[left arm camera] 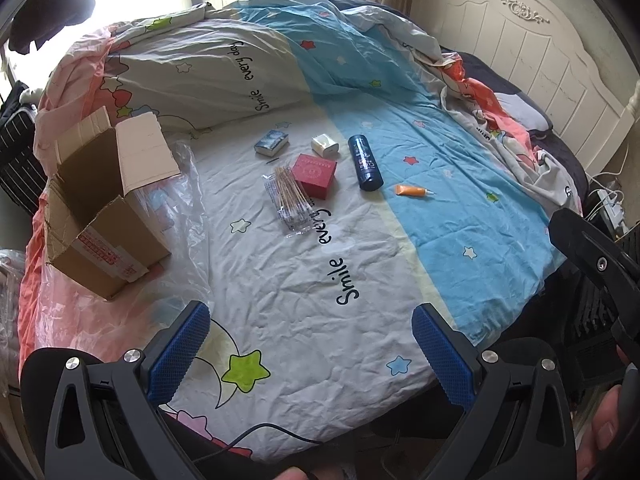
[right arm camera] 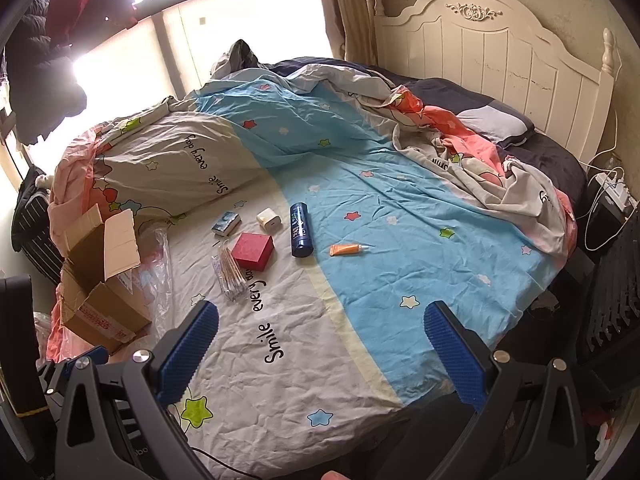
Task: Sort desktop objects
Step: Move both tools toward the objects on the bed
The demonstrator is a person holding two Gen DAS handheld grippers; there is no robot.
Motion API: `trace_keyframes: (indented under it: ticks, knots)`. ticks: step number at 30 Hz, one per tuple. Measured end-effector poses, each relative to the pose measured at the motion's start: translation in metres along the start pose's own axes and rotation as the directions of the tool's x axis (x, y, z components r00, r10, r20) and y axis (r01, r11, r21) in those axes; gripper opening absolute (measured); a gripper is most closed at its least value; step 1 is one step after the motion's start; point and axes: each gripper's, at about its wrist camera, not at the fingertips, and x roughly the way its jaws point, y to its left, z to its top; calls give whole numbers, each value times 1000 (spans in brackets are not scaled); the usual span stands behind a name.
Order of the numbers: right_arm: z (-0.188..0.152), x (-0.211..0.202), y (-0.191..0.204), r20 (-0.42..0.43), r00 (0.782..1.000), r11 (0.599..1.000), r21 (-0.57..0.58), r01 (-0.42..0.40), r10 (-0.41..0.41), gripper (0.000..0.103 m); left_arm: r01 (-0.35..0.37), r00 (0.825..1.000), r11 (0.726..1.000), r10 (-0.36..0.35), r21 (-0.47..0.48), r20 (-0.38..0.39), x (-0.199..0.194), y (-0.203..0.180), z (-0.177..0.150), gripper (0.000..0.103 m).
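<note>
Objects lie mid-bed: red box [left arm camera: 315, 175], blue bottle [left arm camera: 365, 162] at its 3 o'clock, orange tube [left arm camera: 408, 190] beyond, swab pack [left arm camera: 289, 203] at 8. Cardboard box [left arm camera: 105, 204] far at 9. I've both left gripper [left arm camera: 311, 354] & right gripper [right arm camera: 321, 350] w/ fingers wide apart, holding nothing.

Left claw [left arm camera: 311, 354] and right claw [right arm camera: 321, 354] both wide apart, empty, side by side.

Red box [left arm camera: 315, 175], orange tube [left arm camera: 409, 190]

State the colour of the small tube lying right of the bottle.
Orange tube with a clear nozzle tip; the right wrist view shows it best.
</note>
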Motion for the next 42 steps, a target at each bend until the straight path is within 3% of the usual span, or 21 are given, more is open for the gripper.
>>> trace_keyframes:
  ticks: [14, 26, 42]
  knots:
    - [-1, 1, -2, -3, 1000, 1000, 0, -4, 4, 103, -19, 1000, 1000, 18, -18, -15, 3, 2, 3, 103]
    - [-2, 7, -4, -63, 998, 1000, 3, -9, 9, 103, -32, 999, 999, 32, -44, -10, -3, 6, 4, 103]
    - [-2, 11, 11, -59, 998, 998, -70, 1, -5, 103, -50, 999, 997, 49, -63, -16, 6, 11, 5, 103]
